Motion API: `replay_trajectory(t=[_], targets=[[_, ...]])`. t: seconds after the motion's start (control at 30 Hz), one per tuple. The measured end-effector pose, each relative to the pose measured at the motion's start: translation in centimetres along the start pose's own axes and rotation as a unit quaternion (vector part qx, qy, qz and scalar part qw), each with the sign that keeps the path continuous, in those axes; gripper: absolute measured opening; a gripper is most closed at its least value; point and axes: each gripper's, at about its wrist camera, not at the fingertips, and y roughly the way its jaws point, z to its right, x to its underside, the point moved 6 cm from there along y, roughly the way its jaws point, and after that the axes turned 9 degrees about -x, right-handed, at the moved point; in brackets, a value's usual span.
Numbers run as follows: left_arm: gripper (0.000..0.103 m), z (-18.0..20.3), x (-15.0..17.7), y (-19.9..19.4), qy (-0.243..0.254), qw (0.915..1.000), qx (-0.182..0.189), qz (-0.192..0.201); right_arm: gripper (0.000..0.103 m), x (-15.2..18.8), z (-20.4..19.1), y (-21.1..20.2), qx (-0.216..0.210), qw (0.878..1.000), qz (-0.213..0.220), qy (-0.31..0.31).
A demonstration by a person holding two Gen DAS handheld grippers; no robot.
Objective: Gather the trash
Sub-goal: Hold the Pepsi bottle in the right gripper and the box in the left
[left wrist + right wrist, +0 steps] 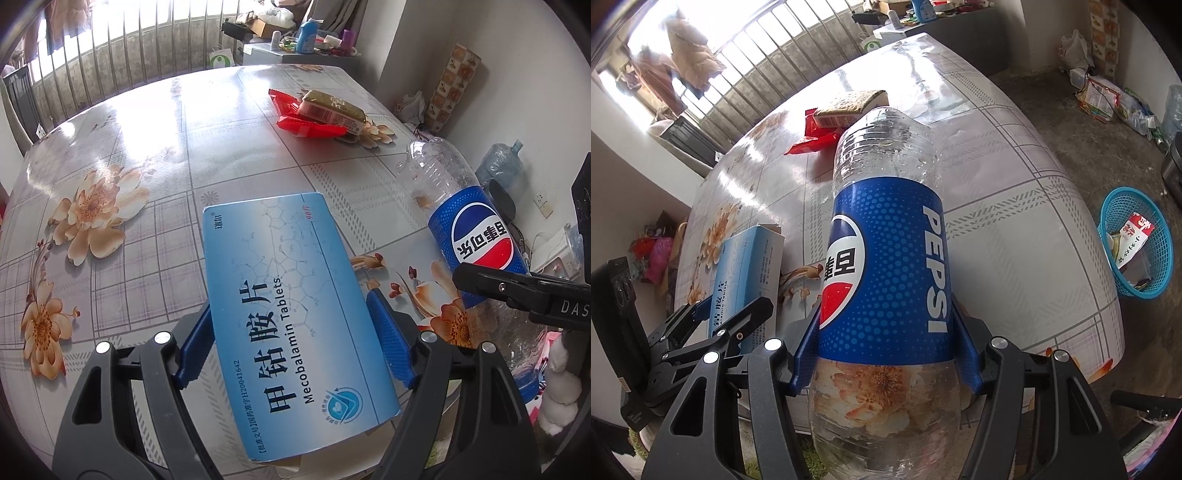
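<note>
My left gripper is shut on a blue medicine box marked Mecobalamin Tablets, its blue pads pressing the box's two long sides. The box points away from me over the flowered table. My right gripper is shut on an empty clear Pepsi bottle, gripped at the blue label, neck pointing away. In the left wrist view the bottle shows at the right, and in the right wrist view the box at the left. Farther back lie a red wrapper and a brown-topped packet.
A blue plastic basket with paper trash in it stands on the floor right of the table. A window with bars runs behind the table. A cluttered cabinet sits past the far edge, and bags and a large water jug line the wall.
</note>
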Motion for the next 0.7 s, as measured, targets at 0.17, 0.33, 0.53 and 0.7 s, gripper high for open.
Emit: replay_trajectory(t=[0.17,0.33,0.53,0.7], targets=[[0.075,-0.1,0.2,0.4,-0.002,1.0000,-0.003,-0.009,0.061,-0.1,0.2,-0.1,0.000,1.000,0.002,0.006],[0.077,-0.4,0.5,0.4,-0.006,0.9998,-0.006,-0.017,0.061,0.0,0.3,-0.2,0.000,1.000,0.000,0.006],[0.082,-0.1,1.2,0.1,-0.002,0.9997,-0.003,-0.026,0.065,0.2,0.0,-0.1,0.001,1.000,-0.005,-0.002],[0.082,0.2,1.3,0.1,0.006,0.9996,-0.009,-0.026,0.066,0.3,-0.2,0.0,0.001,1.000,-0.005,-0.007]])
